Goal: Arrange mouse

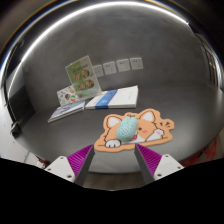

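A pale blue-green speckled mouse [126, 128] lies on an orange and white cat-shaped mouse mat [146, 127] on the grey table. My gripper [112, 160] is open, with its two magenta pads [82, 157] apart and nothing between them. The mouse is just ahead of the fingers, slightly toward the right finger, and apart from them.
A white and blue book or folder [112, 97] lies beyond the mat. Papers [68, 110] lie to its left. A green upright card or box [80, 72] stands behind them. Several small sheets [118, 66] hang on the far wall.
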`<move>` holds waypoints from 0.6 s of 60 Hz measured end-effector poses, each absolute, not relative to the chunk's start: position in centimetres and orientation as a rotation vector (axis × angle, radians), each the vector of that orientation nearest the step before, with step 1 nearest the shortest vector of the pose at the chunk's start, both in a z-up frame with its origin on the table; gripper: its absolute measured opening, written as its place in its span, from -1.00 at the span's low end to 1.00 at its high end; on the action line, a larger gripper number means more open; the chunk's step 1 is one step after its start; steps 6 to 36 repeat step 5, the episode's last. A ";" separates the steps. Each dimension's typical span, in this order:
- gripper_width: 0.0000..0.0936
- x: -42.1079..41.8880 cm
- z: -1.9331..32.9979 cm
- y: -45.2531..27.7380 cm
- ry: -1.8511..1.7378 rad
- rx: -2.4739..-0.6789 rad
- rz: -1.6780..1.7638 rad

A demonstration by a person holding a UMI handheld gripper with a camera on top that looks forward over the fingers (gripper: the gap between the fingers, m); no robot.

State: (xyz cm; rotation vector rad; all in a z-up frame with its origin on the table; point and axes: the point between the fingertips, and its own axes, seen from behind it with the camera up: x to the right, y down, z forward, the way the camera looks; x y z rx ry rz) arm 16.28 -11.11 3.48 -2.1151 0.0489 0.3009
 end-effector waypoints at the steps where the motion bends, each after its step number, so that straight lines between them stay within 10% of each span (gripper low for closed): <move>1: 0.80 16.4 3.7 -12.0 0.053 -2.109 0.301; 36: 0.80 17.4 4.3 -15.1 0.057 -2.083 0.282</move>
